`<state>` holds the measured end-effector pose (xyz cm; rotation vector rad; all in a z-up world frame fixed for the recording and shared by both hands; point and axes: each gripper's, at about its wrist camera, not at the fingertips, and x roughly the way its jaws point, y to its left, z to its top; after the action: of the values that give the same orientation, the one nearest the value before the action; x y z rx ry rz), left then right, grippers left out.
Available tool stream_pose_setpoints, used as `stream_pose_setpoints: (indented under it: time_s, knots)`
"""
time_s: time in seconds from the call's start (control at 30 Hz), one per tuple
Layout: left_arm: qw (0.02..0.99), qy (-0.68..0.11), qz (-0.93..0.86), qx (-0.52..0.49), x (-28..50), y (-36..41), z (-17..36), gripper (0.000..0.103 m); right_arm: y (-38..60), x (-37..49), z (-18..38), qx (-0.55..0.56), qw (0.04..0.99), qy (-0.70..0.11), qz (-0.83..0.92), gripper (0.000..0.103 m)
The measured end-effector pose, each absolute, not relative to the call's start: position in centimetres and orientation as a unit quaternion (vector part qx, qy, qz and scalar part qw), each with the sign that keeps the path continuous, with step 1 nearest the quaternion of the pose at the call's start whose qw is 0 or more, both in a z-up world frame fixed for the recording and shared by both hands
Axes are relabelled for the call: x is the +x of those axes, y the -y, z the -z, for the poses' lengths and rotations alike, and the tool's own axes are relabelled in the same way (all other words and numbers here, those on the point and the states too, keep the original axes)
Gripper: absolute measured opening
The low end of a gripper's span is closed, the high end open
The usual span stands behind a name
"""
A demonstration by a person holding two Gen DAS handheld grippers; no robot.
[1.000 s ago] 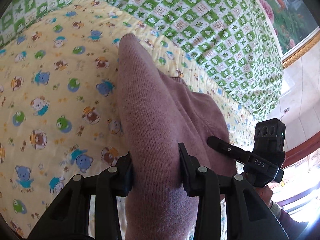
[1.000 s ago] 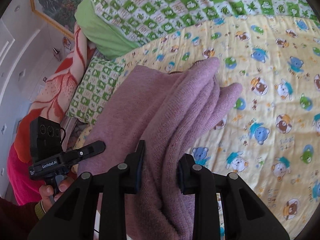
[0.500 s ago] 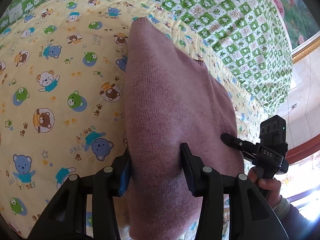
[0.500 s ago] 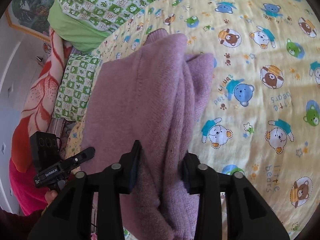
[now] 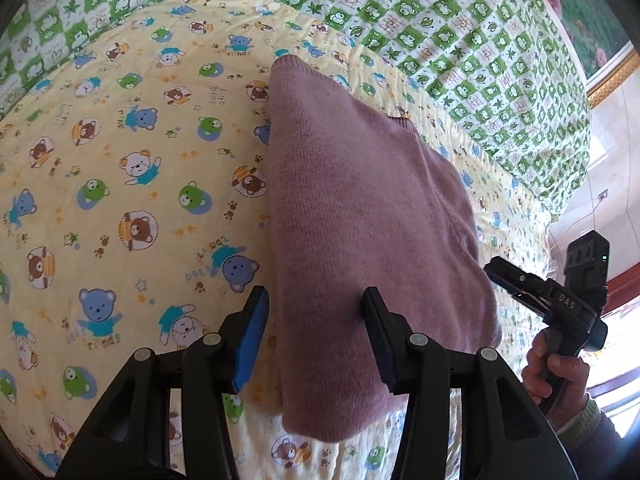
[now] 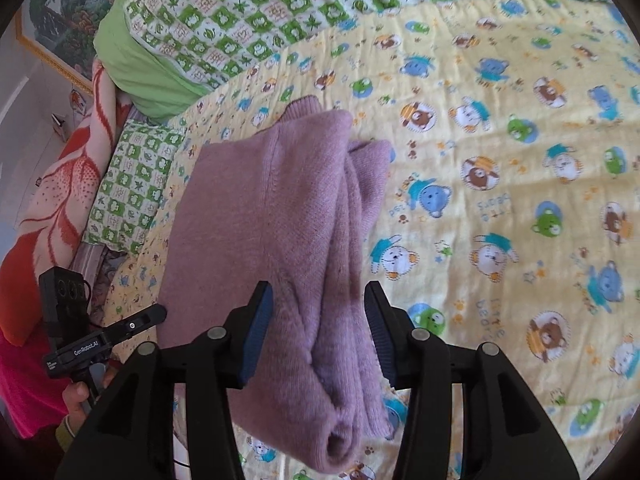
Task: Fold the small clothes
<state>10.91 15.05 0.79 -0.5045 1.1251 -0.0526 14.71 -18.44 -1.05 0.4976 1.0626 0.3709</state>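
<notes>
A mauve knitted sweater point(image 5: 360, 220) lies folded on the yellow bear-print sheet point(image 5: 120, 200). My left gripper point(image 5: 316, 312) is open, its fingers standing apart over the sweater's near left edge. In the right wrist view the sweater point(image 6: 280, 220) shows several stacked layers along its right side. My right gripper point(image 6: 318, 306) is open, its fingers either side of the layered near edge and clear of the cloth. Each gripper shows in the other's view, the right one point(image 5: 520, 280) beside the sweater's right edge and the left one point(image 6: 132, 324) beside its left edge.
A green-and-white checked quilt point(image 5: 460, 40) lies bunched along the far side of the bed. A small checked pillow point(image 6: 128, 188) and a red-and-cream blanket point(image 6: 52, 184) sit at the bed's left end. A framed painting point(image 6: 56, 8) hangs on the wall.
Both grippers were shut on the sweater and have opened. The sweater has dropped flat onto the sheet and both grippers have drawn back a little.
</notes>
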Motion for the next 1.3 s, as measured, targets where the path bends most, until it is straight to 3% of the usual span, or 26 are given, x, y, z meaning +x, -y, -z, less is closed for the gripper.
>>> stream_pose_setpoints:
  time_s: [0.23, 0.37, 0.63, 0.67, 0.73, 0.93, 1.1, 1.17, 1.2, 1.23, 1.3]
  knots:
    - [0.822, -0.533, 0.024, -0.2, 9.4, -13.8, -1.2, 0.049, 17.6, 12.3, -1.4, 0.201, 0.842, -0.467, -0.182, 0.049]
    - [0.822, -0.537, 0.028, -0.188, 9.3, -13.2, -1.2, 0.049, 16.0, 11.8, -0.9, 0.166, 0.834, -0.497, -0.175, 0.049]
    - [0.813, -0.548, 0.024, -0.197, 9.6, -13.4, 0.1, 0.05, 17.6, 12.0, 2.7, 0.244, 0.79, -0.535, -0.175, 0.049]
    - [0.811, -0.55, 0.023, -0.197, 9.7, -13.4, 0.3, 0.05, 17.5, 12.5, 3.1, 0.254, 0.782, -0.538, -0.186, 0.047]
    - [0.81, -0.553, 0.02, -0.194, 10.0, -13.2, 0.4, 0.05, 16.9, 13.2, 3.2, 0.251, 0.773, -0.545, -0.206, 0.019]
    - [0.81, -0.557, 0.027, -0.181, 10.3, -12.3, 0.4, 0.053, 16.6, 13.4, -2.4, 0.19, 0.825, -0.478, -0.233, 0.015]
    - [0.8, -0.57, 0.033, -0.182, 10.3, -11.7, 1.8, 0.057, 16.9, 13.6, 1.9, 0.158, 0.802, -0.536, -0.211, 0.015]
    - [0.797, -0.575, 0.033, -0.18, 10.3, -11.7, 2.2, 0.058, 17.1, 13.4, 3.5, 0.178, 0.791, -0.55, -0.203, 0.02]
    - [0.796, -0.576, 0.035, -0.182, 10.2, -11.8, 2.2, 0.058, 17.4, 13.3, 4.0, 0.194, 0.786, -0.554, -0.196, 0.027]
    - [0.797, -0.576, 0.035, -0.182, 10.2, -11.9, 2.1, 0.058, 17.7, 13.1, 4.1, 0.204, 0.783, -0.558, -0.185, 0.04]
    - [0.8, -0.573, 0.033, -0.176, 10.1, -12.2, 1.5, 0.058, 18.3, 12.7, 3.3, 0.212, 0.788, -0.552, -0.17, 0.047]
